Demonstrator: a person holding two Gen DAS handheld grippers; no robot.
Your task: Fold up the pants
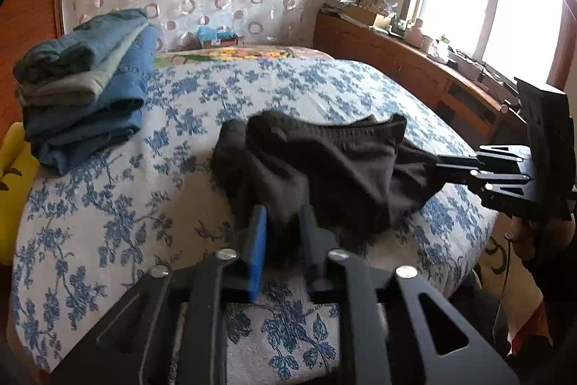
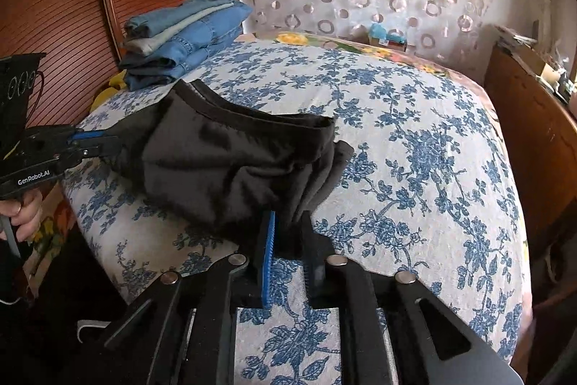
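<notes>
Both claws clamped on pants (image 1: 324, 165): left claw (image 1: 283, 222) near edge, right claw (image 2: 288, 230) 3 o'clock end; waistband axis 9-to-3, slack over bed (image 1: 108, 204).

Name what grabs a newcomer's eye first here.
The dark brown fabric pants, bunched mid-bed and pinched at opposite ends by the left tongs and right tongs. Next, the stack of folded blue denim jeans at the far left of the blue-flowered white bedspread.

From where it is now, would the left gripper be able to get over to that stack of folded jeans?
Probably not yet: the left gripper is shut on the black pants. The bedspread between it and the stack of folded jeans lies bare.
</notes>
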